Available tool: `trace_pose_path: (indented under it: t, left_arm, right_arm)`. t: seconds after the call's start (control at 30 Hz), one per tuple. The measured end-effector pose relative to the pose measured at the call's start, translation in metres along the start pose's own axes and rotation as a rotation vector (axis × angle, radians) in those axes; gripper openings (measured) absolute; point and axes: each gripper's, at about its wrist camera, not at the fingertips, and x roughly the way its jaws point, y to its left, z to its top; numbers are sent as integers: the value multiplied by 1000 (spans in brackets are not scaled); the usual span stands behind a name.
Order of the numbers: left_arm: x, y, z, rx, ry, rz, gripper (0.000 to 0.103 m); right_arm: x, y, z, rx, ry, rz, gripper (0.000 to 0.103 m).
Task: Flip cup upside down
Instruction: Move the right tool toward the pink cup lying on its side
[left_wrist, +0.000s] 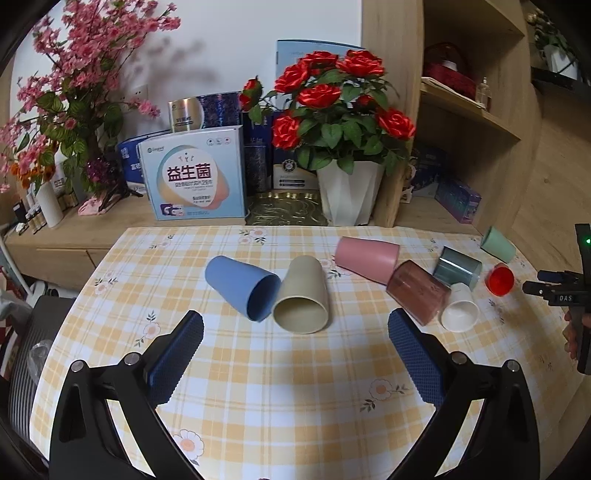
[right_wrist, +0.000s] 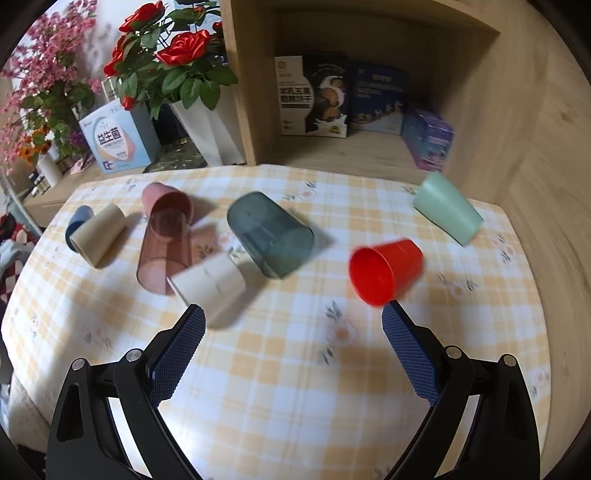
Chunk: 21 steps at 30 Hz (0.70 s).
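Observation:
Several cups lie on their sides on the checked tablecloth (left_wrist: 280, 384). In the left wrist view: a blue cup (left_wrist: 242, 288), a beige cup (left_wrist: 303, 300), a pink cup (left_wrist: 365, 258), a clear brown cup (left_wrist: 419, 291), a white cup (left_wrist: 460, 312), a grey-blue cup (left_wrist: 458, 266), a red cup (left_wrist: 499, 280) and a green cup (left_wrist: 498, 244). My left gripper (left_wrist: 295, 332) is open and empty, just in front of the beige cup. My right gripper (right_wrist: 293, 325) is open and empty, between the white cup (right_wrist: 210, 286) and the red cup (right_wrist: 384, 271). The right gripper's body shows at the right edge of the left wrist view (left_wrist: 565, 291).
A white pot of red roses (left_wrist: 349, 192), boxes (left_wrist: 194, 173) and pink blossoms (left_wrist: 74, 92) stand on the wooden counter behind the table. A wooden shelf unit (right_wrist: 369, 147) with boxes borders the table's far right. The grey-blue cup (right_wrist: 271, 234) and green cup (right_wrist: 448, 208) lie beyond my right gripper.

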Motion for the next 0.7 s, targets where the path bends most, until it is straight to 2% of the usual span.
trace_pose_path:
  t: [0.13,0.2,0.27,0.4,0.7]
  left_arm:
    - [10,14,2,-56,28,4,98]
    - [15,18,3,-56,42,74,98]
    - [20,20,3,-33,52,109,98]
    - [27,30,6,-24,62,101,98]
    - [42,43,8,-72,86,53,97]
  right_arm:
    - [11,12,17,-33,13,21,93]
    - [20,17,26,-66,35,33,93]
    - [28,20,32,-83,43,33,93]
    - [45,24,46,-99,61,41,93]
    - [85,34,77,-183,113,17,93]
